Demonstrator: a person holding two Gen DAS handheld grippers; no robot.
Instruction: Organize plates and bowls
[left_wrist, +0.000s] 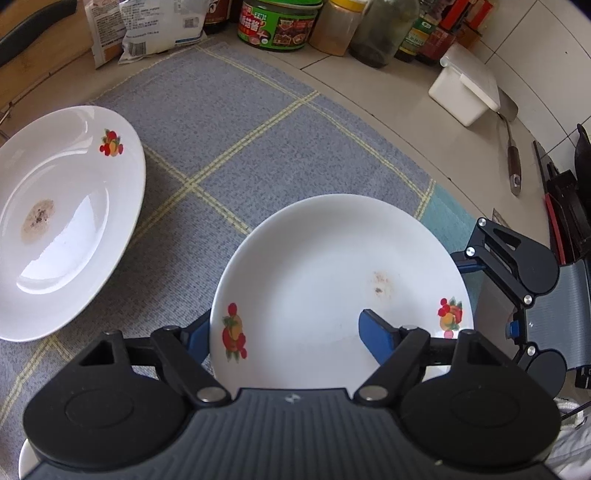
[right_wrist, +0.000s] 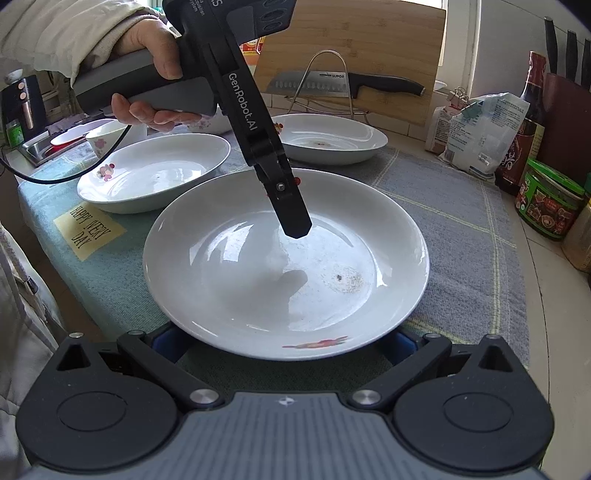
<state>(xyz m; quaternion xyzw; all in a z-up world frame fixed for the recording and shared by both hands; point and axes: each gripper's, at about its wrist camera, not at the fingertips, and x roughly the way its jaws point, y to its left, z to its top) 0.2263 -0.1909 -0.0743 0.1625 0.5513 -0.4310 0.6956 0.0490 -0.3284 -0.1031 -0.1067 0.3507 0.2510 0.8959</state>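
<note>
While the left gripper (left_wrist: 284, 332) straddles the near plate (left_wrist: 332, 266) rim, one finger (left_wrist: 376, 334) inside and one beneath, half-wide and not yet pinching (I judge), the right gripper (right_wrist: 284, 341) flanks the opposite rim on the counter (left_wrist: 369, 74), fingers wide, nothing held.
</note>
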